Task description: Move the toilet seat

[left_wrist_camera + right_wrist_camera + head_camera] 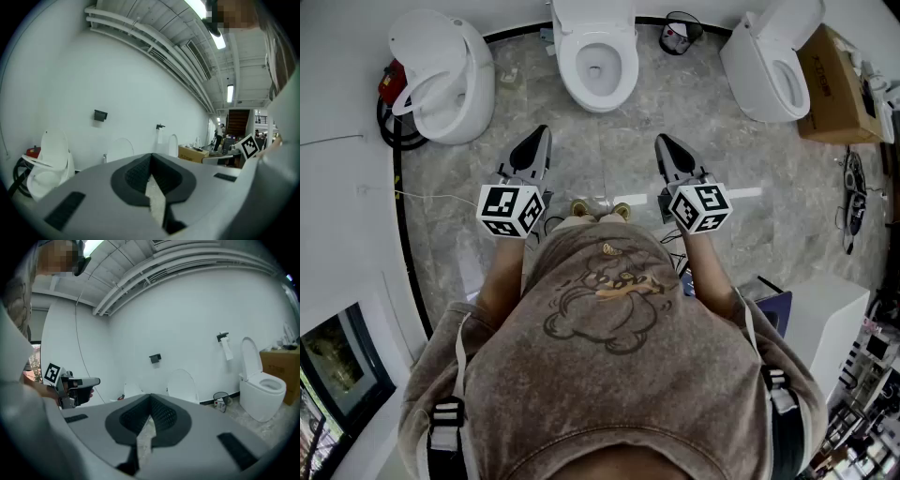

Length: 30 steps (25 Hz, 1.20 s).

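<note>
A grey marbled floor (675, 131) met a curved white wall lined with three toilets; the toilet seat (626, 67) lay on the middle bowl, straight ahead and well apart from both grippers. The left gripper (541, 133) and right gripper (665, 143) hung above the floor, fingers together on nothing. Only the right gripper view showed a paper roll (227, 350) on the wall, and only the left a distant staircase (238, 123).
</note>
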Motion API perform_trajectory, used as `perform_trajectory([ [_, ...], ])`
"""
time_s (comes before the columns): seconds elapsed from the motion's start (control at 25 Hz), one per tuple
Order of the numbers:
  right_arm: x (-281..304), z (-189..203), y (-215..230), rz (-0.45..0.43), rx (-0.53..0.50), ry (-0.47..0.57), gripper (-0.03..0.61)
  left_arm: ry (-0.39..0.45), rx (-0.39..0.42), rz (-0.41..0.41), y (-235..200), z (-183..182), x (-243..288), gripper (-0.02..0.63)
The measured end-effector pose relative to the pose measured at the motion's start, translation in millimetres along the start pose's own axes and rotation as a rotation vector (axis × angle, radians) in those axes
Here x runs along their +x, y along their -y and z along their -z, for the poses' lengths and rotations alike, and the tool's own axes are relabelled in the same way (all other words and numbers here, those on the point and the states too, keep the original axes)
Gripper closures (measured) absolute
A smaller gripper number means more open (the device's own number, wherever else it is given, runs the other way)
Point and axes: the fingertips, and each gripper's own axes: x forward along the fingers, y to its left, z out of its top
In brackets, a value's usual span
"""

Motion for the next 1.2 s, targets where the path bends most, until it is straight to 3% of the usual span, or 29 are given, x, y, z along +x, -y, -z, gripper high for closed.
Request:
perform_trajectory([
  [0.24, 15, 6, -9, 0.026, 0.019, 0.021, 0.58, -0.004, 0.003, 0.031, -13, 5, -1, 0.604],
  [0.4, 22, 18, -12, 0.064, 0.025, 0.022, 0.58, -0.036, 0.065, 0.061, -18, 20, 5, 0.604],
  [0.8, 53, 26, -13, 0.081, 0.04, 0.014, 0.58, -0.033, 0.017, 0.094, -39, 26, 32, 0.604],
  [1.2, 108, 18, 19, 0.064, 0.058, 0.011, 0.58, -0.032, 0.001, 0.081, -67, 25, 85, 0.604],
])
